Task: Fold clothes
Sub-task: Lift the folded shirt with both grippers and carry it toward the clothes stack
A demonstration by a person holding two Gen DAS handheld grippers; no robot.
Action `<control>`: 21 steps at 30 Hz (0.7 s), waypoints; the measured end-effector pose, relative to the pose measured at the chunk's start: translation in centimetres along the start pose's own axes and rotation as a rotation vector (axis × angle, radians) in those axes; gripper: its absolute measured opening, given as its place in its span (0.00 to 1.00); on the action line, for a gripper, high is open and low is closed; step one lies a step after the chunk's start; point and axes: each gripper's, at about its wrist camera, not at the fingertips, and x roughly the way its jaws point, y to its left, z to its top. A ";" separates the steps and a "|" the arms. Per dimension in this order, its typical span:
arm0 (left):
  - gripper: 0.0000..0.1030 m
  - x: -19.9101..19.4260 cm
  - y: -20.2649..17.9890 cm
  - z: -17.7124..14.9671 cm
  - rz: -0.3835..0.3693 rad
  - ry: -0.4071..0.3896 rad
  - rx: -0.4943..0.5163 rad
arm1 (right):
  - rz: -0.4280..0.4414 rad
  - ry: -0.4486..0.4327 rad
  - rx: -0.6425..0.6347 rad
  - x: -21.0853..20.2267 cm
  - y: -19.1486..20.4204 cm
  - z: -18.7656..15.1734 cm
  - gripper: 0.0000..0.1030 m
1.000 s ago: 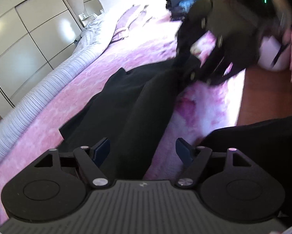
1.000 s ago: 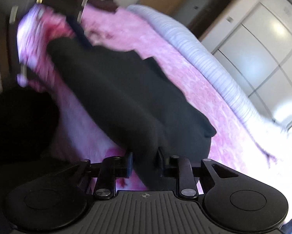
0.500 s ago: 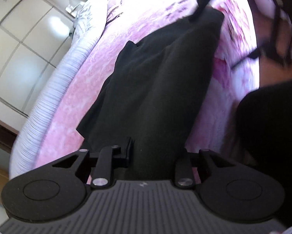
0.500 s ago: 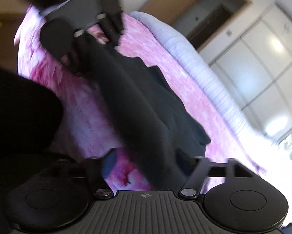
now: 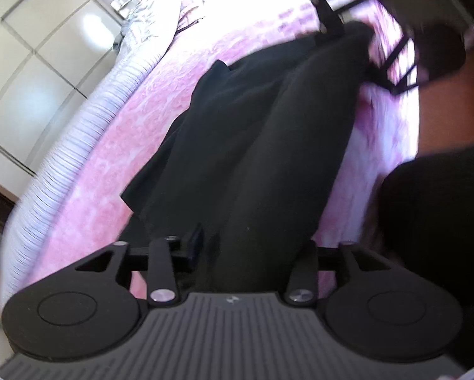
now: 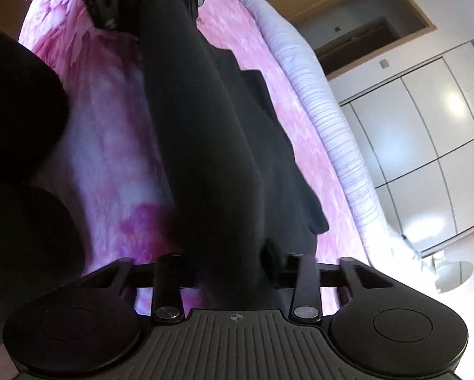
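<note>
A black garment [image 5: 252, 133] lies lengthwise on the pink bed cover [image 5: 116, 145], with one long edge rolled up into a thick fold. At the near end of that fold my left gripper [image 5: 252, 250] has the cloth between its jaws, which are opening and stand slack around it. The right wrist view shows the same garment [image 6: 205, 126] running away from my right gripper [image 6: 233, 262], whose jaws are closing and squeeze the bunched fold. At the garment's far end the left gripper's fingers [image 6: 104, 9] straddle the cloth.
A rolled white striped duvet [image 5: 72, 145] lines the bed's far side, with white wardrobe doors [image 6: 427, 126] behind it. A person's dark-clothed legs [image 6: 21, 158] stand against the bed's near edge. Wooden floor [image 5: 452, 101] shows beyond the bed corner. A round mirror [image 6: 455, 272] sits by the headboard.
My left jaws narrowed on the fold, then widened again. My right jaws spread wide, then narrowed onto the fold as that gripper sank toward the bed. Both views rolled.
</note>
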 end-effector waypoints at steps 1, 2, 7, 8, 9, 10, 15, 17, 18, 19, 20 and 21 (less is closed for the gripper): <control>0.40 0.3 -0.8 0.0 0.031 0.014 0.061 | -0.005 0.006 -0.021 0.0 0.3 0.2 0.32; 0.41 0.5 -1.5 0.1 0.060 0.022 0.116 | -0.010 0.012 -0.042 0.0 0.6 0.4 0.31; 0.20 1.0 -3.3 0.5 0.129 0.067 0.302 | -0.003 0.022 -0.032 -0.2 0.1 0.5 0.21; 0.19 1.0 -3.3 0.6 0.129 0.075 0.321 | 0.000 0.022 -0.022 -0.3 -0.1 0.4 0.21; 0.18 0.8 -3.1 0.7 0.138 0.071 0.341 | -0.001 0.020 -0.022 -0.4 -0.3 0.4 0.20; 0.17 0.5 -2.7 0.8 0.150 0.062 0.361 | -0.002 0.017 -0.025 -0.7 -0.6 0.5 0.20; 0.15 -0.8 1.4 2.2 0.176 0.028 0.404 | -0.023 -0.031 -0.005 -2.0 -3.3 1.9 0.19; 0.14 -1.1 3.8 3.1 0.169 0.001 0.390 | -0.044 -0.056 0.012 -2.3 -5.1 2.7 0.18; 0.14 -1.2 5.1 3.5 0.160 -0.021 0.376 | -0.056 -0.066 0.022 -2.4 -6.0 3.0 0.18; 0.14 -1.3 6.5 3.9 0.150 -0.043 0.361 | -0.068 -0.072 0.029 -2.3 -7.0 3.3 0.18; 0.14 -1.3 7.8 4.2 0.139 -0.063 0.349 | -0.076 -0.075 0.034 -2.0 -8.1 3.6 0.18; 0.14 -1.1 9.0 4.6 0.126 -0.081 0.339 | -0.079 -0.077 0.040 -1.7 -9.3 3.8 0.18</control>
